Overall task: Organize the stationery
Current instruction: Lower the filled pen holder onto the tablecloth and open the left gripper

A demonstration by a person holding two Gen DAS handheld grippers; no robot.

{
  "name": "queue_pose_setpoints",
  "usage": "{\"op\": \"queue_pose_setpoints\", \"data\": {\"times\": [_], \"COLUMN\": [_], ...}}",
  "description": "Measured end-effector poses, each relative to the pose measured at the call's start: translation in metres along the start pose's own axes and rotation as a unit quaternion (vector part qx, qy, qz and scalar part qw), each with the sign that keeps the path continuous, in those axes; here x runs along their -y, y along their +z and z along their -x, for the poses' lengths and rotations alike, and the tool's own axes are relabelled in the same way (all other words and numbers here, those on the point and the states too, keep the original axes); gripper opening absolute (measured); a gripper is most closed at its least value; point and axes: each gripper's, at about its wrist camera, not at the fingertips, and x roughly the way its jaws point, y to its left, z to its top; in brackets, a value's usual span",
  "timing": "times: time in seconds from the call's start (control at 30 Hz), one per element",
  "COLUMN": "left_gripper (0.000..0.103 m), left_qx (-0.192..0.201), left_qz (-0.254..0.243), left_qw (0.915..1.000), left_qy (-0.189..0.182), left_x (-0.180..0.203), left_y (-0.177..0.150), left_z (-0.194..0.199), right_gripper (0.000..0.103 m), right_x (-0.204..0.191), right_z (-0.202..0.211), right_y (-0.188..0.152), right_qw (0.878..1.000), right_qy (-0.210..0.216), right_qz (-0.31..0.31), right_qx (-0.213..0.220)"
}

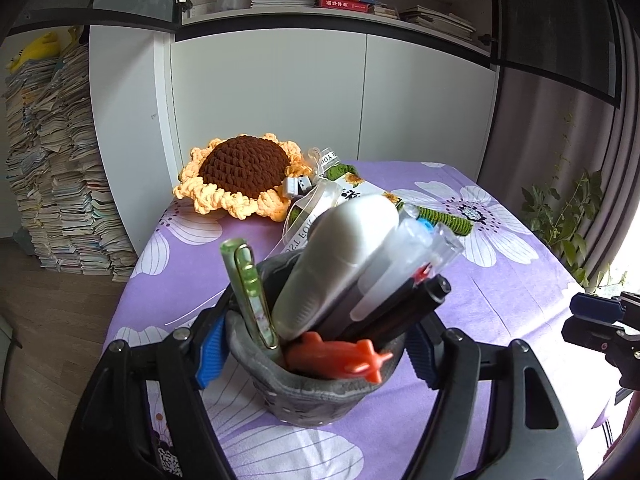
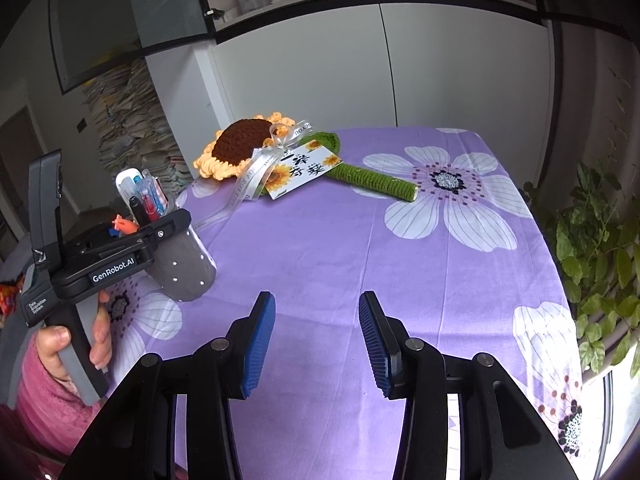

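A grey pen holder [image 1: 316,396] with white dots sits between the blue pads of my left gripper [image 1: 316,356], which is shut on its upper part. Inside it stand a green pen with a gold clip [image 1: 248,292], a white case [image 1: 340,256], an orange item [image 1: 340,356], a black marker [image 1: 424,296] and clear pens. In the right wrist view the pen holder [image 2: 184,272] leans over the table's left edge, held by the left gripper [image 2: 160,236] in a person's hand [image 2: 56,344]. My right gripper [image 2: 316,340] hovers open over the purple cloth, nothing between its pads.
A crochet sunflower [image 2: 240,144] with a green stem [image 2: 372,180], ribbon and card [image 2: 304,172] lies at the far side of the purple flowered tablecloth [image 2: 440,280]. White cabinets stand behind, a paper stack [image 1: 52,168] to the left, a plant [image 2: 600,264] to the right.
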Motion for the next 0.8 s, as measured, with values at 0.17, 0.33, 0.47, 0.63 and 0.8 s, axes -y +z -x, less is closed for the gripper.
{"op": "queue_pose_setpoints", "data": {"times": [0.17, 0.33, 0.47, 0.63, 0.8], "left_gripper": [0.072, 0.072, 0.072, 0.072, 0.072], "left_qx": [-0.002, 0.01, 0.012, 0.008, 0.001], "left_qz": [-0.012, -0.037, -0.05, -0.068, -0.067], "left_qw": [0.9999, 0.9992, 0.9984, 0.9972, 0.9968], "left_qy": [-0.008, -0.012, -0.022, -0.029, -0.044], "left_x": [0.014, 0.034, 0.049, 0.066, 0.078], "left_y": [0.006, 0.014, 0.022, 0.035, 0.052], "left_z": [0.006, 0.014, 0.01, -0.006, -0.027], "right_gripper": [0.044, 0.044, 0.044, 0.044, 0.044], "right_x": [0.0, 0.005, 0.015, 0.036, 0.055], "right_z": [0.002, 0.004, 0.005, 0.002, -0.006], "right_y": [0.001, 0.0, -0.002, -0.001, 0.006], "right_qw": [1.0, 1.0, 0.999, 0.999, 0.999], "right_qy": [-0.011, -0.016, -0.02, -0.025, -0.035], "right_qz": [0.013, 0.016, 0.011, -0.011, -0.028], "right_qx": [0.011, 0.02, 0.024, 0.025, 0.022]}}
